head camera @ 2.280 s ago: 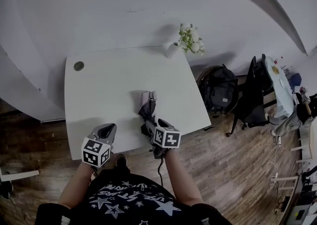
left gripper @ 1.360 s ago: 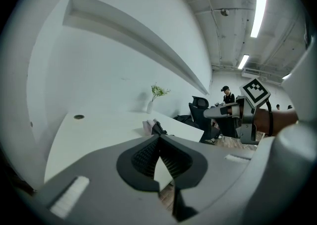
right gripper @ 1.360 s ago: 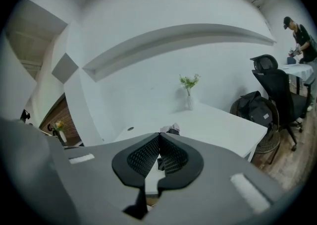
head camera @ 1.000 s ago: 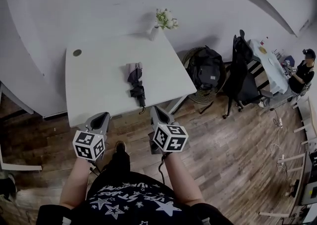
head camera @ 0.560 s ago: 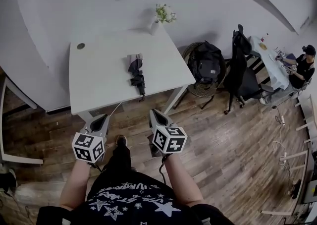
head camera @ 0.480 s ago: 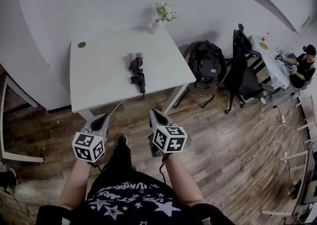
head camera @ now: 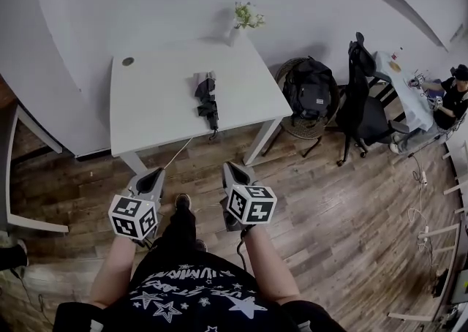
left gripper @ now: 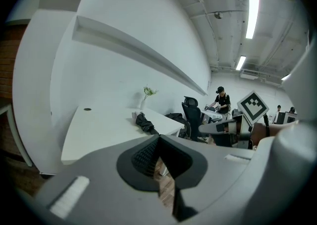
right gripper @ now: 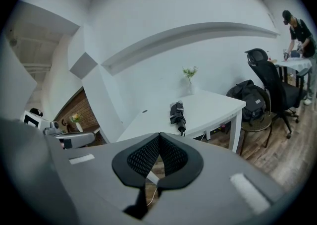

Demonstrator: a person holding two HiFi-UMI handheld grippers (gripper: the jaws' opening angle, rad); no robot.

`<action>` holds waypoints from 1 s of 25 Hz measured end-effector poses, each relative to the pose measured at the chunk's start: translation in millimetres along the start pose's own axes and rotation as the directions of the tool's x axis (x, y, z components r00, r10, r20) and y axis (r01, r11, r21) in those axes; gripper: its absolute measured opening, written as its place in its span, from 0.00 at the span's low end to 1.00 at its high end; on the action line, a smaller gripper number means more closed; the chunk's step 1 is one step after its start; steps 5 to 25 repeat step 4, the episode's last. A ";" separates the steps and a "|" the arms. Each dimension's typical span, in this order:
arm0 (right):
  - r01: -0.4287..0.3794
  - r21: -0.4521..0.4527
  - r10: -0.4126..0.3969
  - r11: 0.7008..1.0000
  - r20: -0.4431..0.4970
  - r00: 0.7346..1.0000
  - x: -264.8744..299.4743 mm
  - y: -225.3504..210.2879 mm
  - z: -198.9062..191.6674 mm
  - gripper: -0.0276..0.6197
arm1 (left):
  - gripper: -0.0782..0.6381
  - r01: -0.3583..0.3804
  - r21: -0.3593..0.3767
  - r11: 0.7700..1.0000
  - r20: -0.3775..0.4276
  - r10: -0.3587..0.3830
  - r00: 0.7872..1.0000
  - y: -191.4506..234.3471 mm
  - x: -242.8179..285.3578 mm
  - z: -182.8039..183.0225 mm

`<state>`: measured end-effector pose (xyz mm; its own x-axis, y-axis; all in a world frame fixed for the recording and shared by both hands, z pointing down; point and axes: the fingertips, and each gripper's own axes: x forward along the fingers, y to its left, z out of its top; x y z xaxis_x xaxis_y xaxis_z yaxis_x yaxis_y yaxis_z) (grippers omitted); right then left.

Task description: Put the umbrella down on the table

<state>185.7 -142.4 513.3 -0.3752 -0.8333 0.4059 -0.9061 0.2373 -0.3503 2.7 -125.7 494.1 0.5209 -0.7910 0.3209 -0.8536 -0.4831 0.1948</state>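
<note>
The dark folded fabric umbrella (head camera: 207, 96) is lying flat on the white rectangular table (head camera: 150, 115), near its middle and a little towards the edge nearest you, with its handle end pointing at that edge and nothing touching it. A moment ago your right gripper was lying right against it on the table top. Now you are backing away, and the table is sitting well out ahead of both tools.

Your left gripper (head camera: 155, 175) and right gripper (head camera: 229, 170) are hovering side by side off the table's near edge, above the brown wood-plank floor (head camera: 307, 199). In each gripper view the ribbed black pads are meeting with nothing between them, so both pairs of tongs are clenched and empty.

A thin pale cable (head camera: 178, 155) is trailing from under the table's near edge down to the floor. A small white vase of pale flowers (head camera: 243, 20) is standing at the table's far right corner, and a round dark grommet (head camera: 128, 61) is showing at the far left corner. To the right of the table, a black backpack (head camera: 311, 89) is resting in a round woven chair beside a black office chair (head camera: 363, 96).

The set-down is looking finished: the umbrella is resting on its own and you are stepping clear.
</note>
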 end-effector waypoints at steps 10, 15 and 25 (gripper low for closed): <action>-0.006 0.000 0.006 1.000 0.005 1.000 -7.2 1.3 -5.4 0.06 | 0.11 0.002 0.008 1.000 0.001 -0.002 1.000 -6.9 -4.8 -4.3; -0.006 0.000 0.006 1.000 0.005 1.000 -7.2 1.3 -5.4 0.06 | 0.11 0.002 0.008 1.000 0.001 -0.002 1.000 -6.9 -4.8 -4.3; -0.006 0.000 0.006 1.000 0.005 1.000 -7.2 1.3 -5.4 0.06 | 0.11 0.002 0.008 1.000 0.001 -0.002 1.000 -6.9 -4.8 -4.3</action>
